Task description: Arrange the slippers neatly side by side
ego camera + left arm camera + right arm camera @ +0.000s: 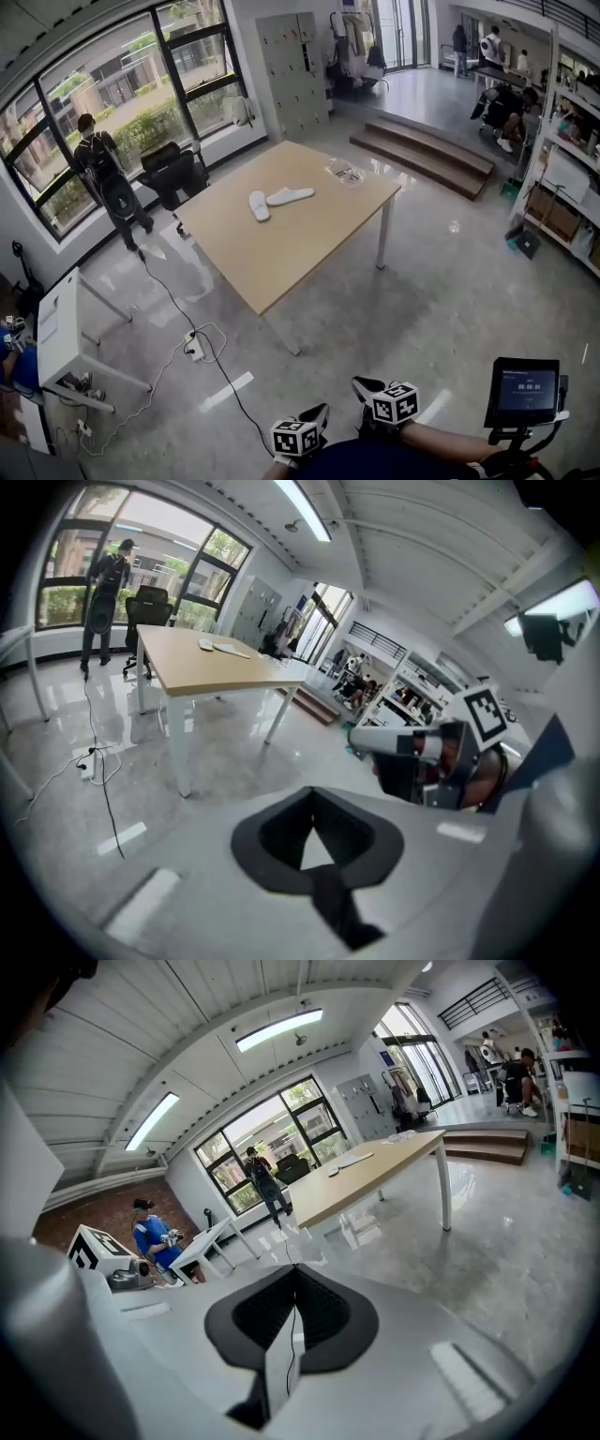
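Both tools are empty and closed. The left gripper (317, 844) has its dark jaws pressed together on nothing, and so does the right gripper (291, 1316). Both are held low and close to the person's body, well apart from the work.

Just to the right stands a small screen (525, 389) on a stand. Ahead lies a wide stretch of glossy grey floor (412, 300). Along its left side a black cable (173, 305) trails to a white power strip (195, 347).

Farther off is the wooden table (309, 244), with the white slippers (259, 205) on its far-left part. One points near to far. The other slipper (291, 196) lies crosswise to its right, so they form a V rather than a pair (whether their far ends touch is too small to tell). A clear packet (345, 172) sits near the table's far right corner.

The first hazard is probably the walk in. A step drifting left could catch the cable, and the shiny floor looks slippery.

At the table, jaws left shut could only push. The slippers look thin and soft, so a push would likely spin one or knock it into the other. A pinch at one end may let the rest sag and drag. A hard sweep could carry a slipper towards the table's left edge.
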{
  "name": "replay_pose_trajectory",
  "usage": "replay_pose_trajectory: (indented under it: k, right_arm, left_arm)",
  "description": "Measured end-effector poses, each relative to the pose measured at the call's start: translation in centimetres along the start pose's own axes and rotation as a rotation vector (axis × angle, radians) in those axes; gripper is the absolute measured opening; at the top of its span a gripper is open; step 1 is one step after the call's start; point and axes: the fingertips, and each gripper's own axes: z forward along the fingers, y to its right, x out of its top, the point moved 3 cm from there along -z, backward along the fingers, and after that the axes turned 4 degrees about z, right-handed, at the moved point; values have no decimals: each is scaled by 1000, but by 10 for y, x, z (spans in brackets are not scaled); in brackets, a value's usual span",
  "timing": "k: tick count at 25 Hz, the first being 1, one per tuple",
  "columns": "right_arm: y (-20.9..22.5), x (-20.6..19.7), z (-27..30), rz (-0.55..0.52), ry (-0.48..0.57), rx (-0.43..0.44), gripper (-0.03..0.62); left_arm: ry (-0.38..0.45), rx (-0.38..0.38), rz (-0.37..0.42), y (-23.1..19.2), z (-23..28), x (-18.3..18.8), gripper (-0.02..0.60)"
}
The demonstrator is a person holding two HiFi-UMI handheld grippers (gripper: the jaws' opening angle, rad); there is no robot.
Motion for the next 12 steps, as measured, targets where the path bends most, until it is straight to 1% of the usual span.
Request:
replay_pose_trajectory:
  k: [4, 12]
  right_arm:
    - [25, 24, 11, -7, -13, 18, 11]
    - [58, 73, 34, -19, -36, 75, 11]
  left_arm:
    - [-3, 33, -25, -2, 23, 23, 3]
    - [32, 111, -82, -13, 55, 70, 3]
